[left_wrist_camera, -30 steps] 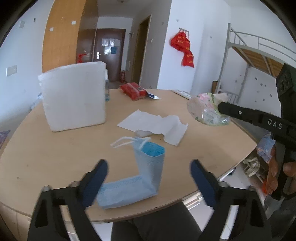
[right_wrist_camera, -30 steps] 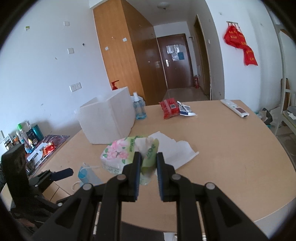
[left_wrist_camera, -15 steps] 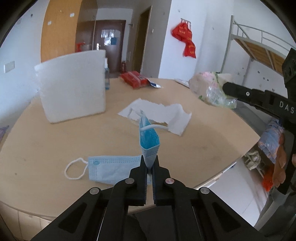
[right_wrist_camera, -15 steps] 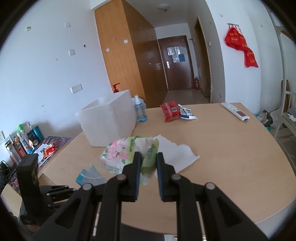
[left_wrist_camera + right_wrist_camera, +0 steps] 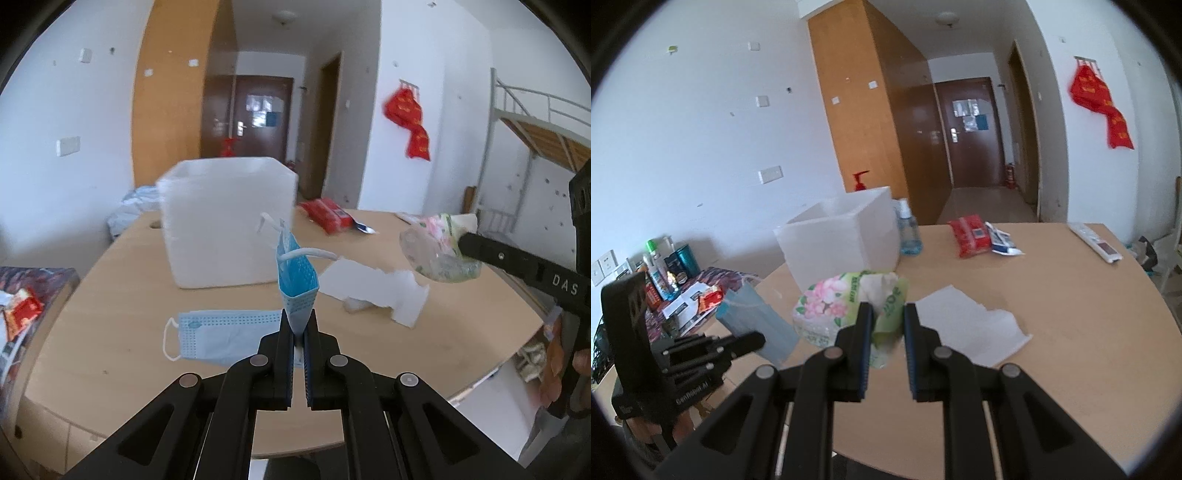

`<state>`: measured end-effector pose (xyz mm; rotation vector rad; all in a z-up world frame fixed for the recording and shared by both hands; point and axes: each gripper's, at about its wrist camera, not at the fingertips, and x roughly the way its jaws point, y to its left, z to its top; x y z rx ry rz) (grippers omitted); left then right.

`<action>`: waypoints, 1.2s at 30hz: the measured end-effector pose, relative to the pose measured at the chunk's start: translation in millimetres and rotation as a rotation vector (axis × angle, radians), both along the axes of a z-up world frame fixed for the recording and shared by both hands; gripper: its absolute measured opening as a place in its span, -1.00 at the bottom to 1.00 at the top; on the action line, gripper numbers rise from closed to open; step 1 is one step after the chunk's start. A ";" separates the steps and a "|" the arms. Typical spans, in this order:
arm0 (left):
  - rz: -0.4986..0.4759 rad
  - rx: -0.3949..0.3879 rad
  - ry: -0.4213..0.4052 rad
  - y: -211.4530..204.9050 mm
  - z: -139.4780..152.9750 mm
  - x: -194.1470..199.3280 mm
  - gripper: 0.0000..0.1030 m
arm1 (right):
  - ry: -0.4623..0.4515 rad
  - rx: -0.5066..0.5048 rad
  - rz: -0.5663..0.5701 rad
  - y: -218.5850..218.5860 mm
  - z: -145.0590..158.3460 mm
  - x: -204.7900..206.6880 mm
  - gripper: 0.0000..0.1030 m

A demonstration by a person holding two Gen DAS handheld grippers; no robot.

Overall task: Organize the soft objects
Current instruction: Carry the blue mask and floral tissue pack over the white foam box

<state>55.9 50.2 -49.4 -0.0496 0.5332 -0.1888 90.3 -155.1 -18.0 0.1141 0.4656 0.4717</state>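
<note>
Your left gripper [image 5: 298,325] is pinched on a blue face mask [image 5: 295,273] and now holds it clear of the table, higher than half a second ago, its white ear loop sticking out toward 2 o'clock; a second mask [image 5: 221,338] lies flat on the tabletop at 9 o'clock from the fingertips, where it lay before. Your right gripper [image 5: 888,321] is clamped on a floral tissue pack [image 5: 849,306], as in the earlier frames, with the pack in the air above the table and a tuft of tissue poking from its top. Below it, toward 3 o'clock in the right wrist view, torn white paper tissue [image 5: 967,326] rests on the round wooden table [image 5: 1071,332]. Farther back on that table lie a red packet [image 5: 969,236], a remote control [image 5: 1095,245] and a blue sanitizer bottle [image 5: 908,232]. The white foam box [image 5: 842,240] stands open-topped at 11 o'clock from the pack; its inside cannot be seen. Behind are white walls, a wooden cabinet [image 5: 864,103], a brown door [image 5: 971,129] and red hangings [image 5: 1102,107].
</note>
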 end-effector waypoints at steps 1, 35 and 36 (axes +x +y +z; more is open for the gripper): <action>0.013 0.002 -0.002 2.8 0.8 -0.6 -0.91 | -0.001 0.000 0.013 3.9 0.4 1.0 -0.62; 0.132 0.033 -0.117 48.4 47.2 29.7 -0.91 | -0.022 -0.023 0.181 75.3 20.1 49.6 -0.62; 0.128 0.033 -0.119 48.4 49.2 31.9 -0.91 | -0.022 -0.024 0.184 76.5 21.5 51.7 -0.62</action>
